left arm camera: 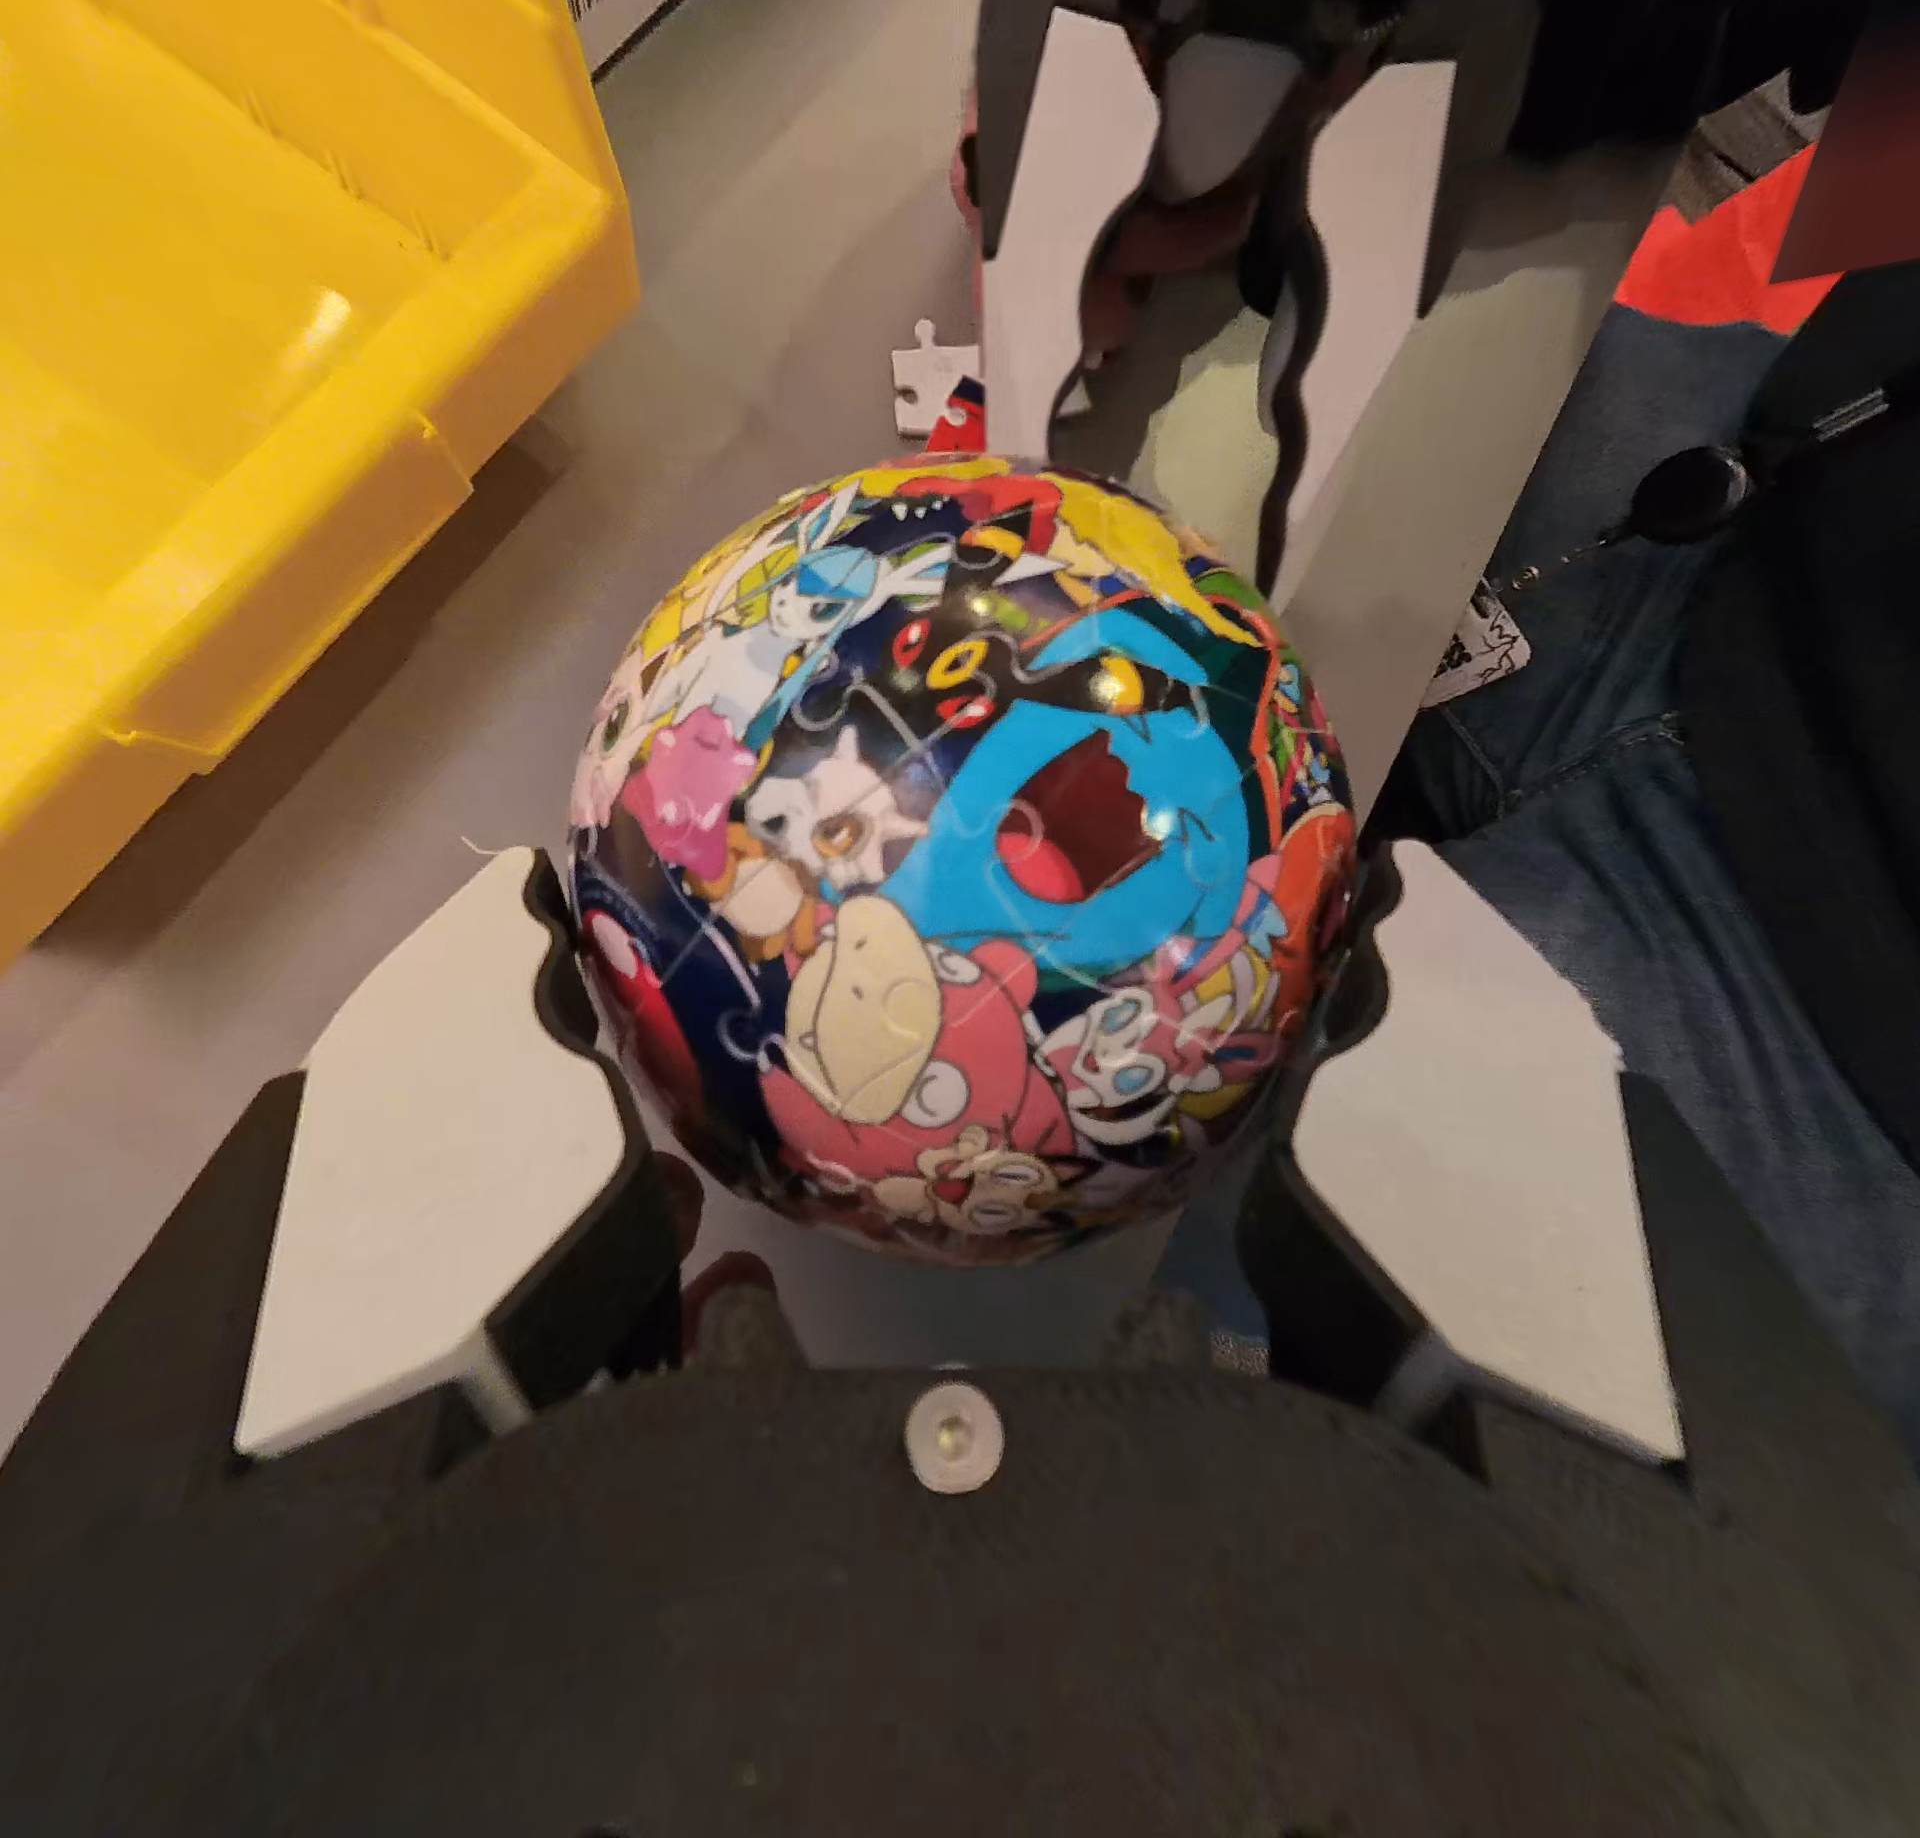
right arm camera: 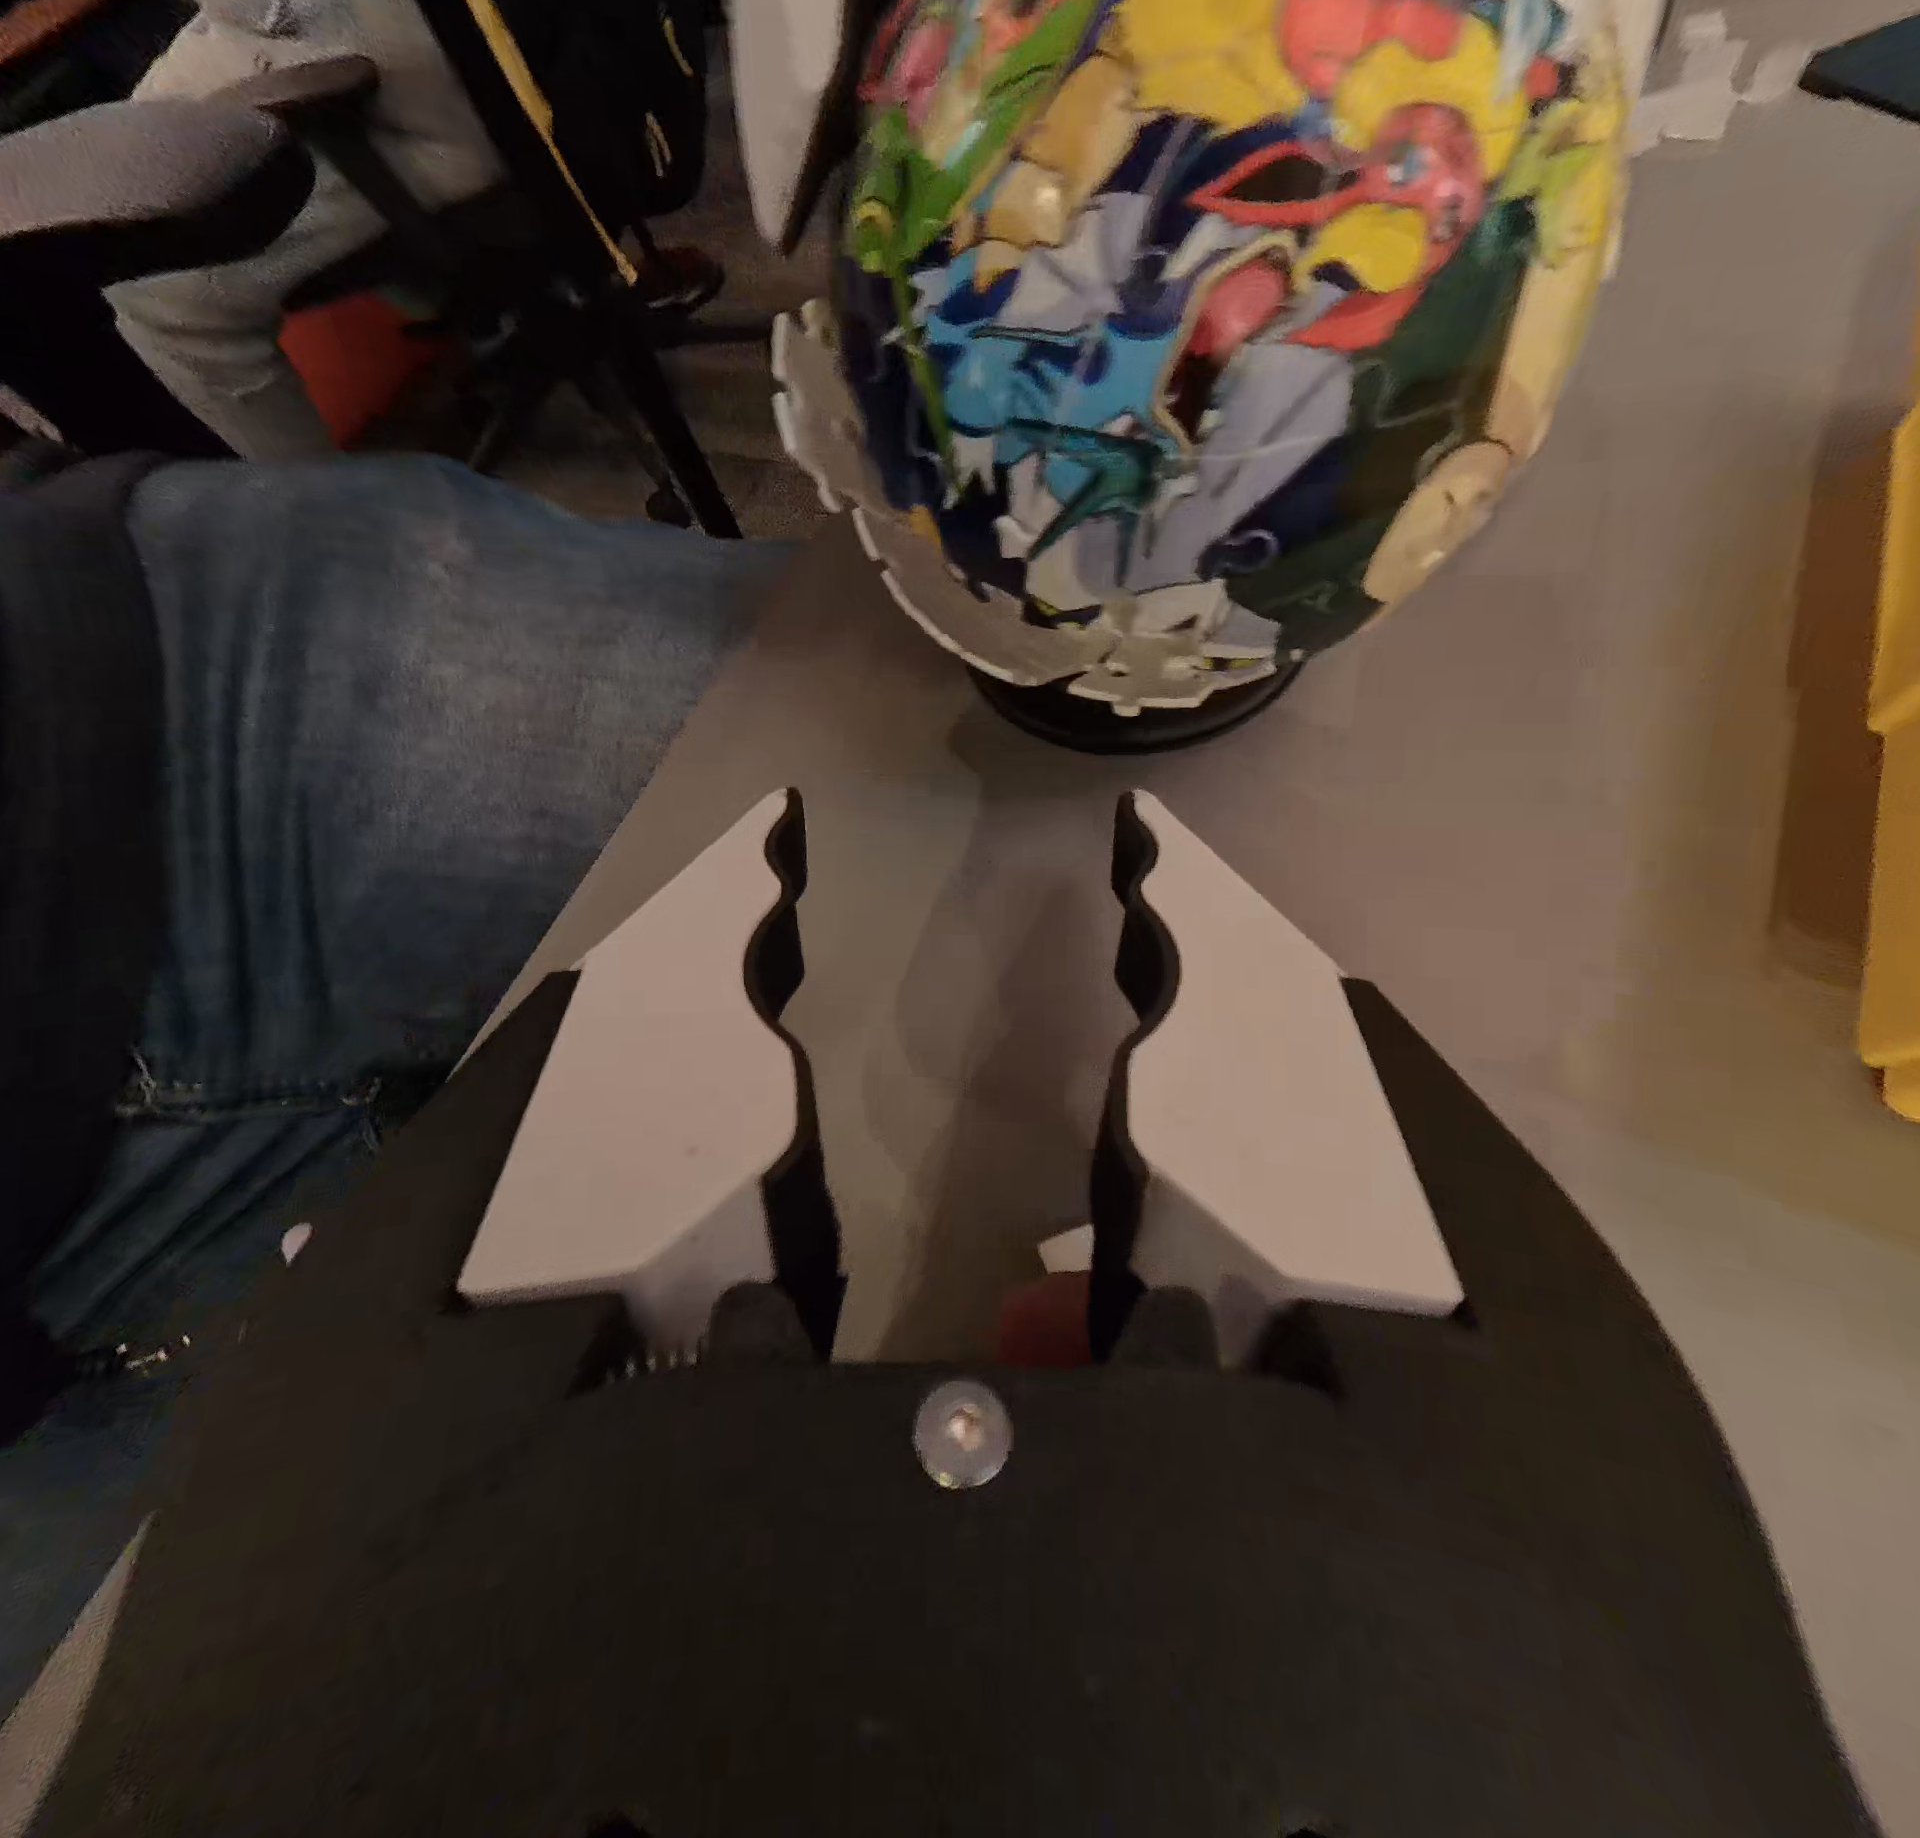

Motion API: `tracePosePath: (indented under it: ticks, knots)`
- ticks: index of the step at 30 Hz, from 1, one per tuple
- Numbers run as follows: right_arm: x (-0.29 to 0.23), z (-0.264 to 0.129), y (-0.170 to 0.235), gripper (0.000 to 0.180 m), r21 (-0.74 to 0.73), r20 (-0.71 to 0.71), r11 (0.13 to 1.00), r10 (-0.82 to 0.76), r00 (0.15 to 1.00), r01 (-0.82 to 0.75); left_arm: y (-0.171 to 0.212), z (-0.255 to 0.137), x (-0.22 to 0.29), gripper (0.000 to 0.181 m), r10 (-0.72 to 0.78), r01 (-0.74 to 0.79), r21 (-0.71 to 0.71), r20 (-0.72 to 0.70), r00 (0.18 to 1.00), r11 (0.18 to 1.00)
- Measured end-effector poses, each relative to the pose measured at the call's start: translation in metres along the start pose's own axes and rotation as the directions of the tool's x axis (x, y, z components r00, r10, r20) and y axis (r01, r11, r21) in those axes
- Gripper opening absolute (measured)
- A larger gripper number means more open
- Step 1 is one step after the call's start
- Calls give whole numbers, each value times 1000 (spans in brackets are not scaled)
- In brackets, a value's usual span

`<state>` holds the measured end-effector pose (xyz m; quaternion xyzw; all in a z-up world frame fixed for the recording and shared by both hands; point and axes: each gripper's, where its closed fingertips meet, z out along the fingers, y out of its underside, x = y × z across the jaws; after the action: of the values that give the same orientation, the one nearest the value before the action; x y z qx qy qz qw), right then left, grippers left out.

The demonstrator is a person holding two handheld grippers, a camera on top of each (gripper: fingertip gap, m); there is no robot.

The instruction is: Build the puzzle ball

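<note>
Two tools are sharing this job, and I am using my left tool (left arm camera: 961, 915) as the clamp: its jaws are spread wide and pressing on either flank of the puzzle ball (left arm camera: 961, 853), which is sitting on a dark round stand (right arm camera: 1132, 718) on the grey counter (left arm camera: 790, 230). My right tool (right arm camera: 958, 822) is hovering just short of the ball, jaws parted and, as far as I can tell, carrying nothing. From the right wrist view I am seeing white, unprinted piece backs low on the ball's near side, so I am judging the shell unfinished there. A loose white piece (left arm camera: 935, 375) is lying beyond the ball, near a yellow bin (left arm camera: 260, 386). To do this well, I am keeping the clamp light, since hard pressure could buckle the shell, and pressing pieces squarely inward.
</note>
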<state>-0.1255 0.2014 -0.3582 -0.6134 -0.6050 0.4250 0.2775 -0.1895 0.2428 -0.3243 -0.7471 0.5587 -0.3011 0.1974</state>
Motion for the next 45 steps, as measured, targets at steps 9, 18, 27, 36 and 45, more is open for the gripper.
tracePosePath:
  ticks: [9, 18, 27, 36, 45]
  knots:
    - [-5, -2, -1, 56, 20, -55, 998, -62, 997, 64, -1, 3, 3, 138, 43, -42, -18, 27, 999, 999]
    - [-28, -4, 7, 60, 14, -129, 999, -43, 991, 45, -7, 5, 5, 139, 51, -57, 101, 62, 997, 993]
    - [-44, 0, 17, 62, -19, -188, 1000, 3, 982, -7, -9, 6, 10, 141, 38, -61, 225, 107, 994, 972]
    - [-41, -5, 16, 63, 36, -279, 995, 100, 955, -93, -8, 3, 6, 143, -30, -21, 319, 154, 988, 948]
    - [-58, -5, 18, 64, 33, -303, 998, 67, 951, -60, 1, 2, 4, 146, -129, 75, 408, 107, 986, 910]
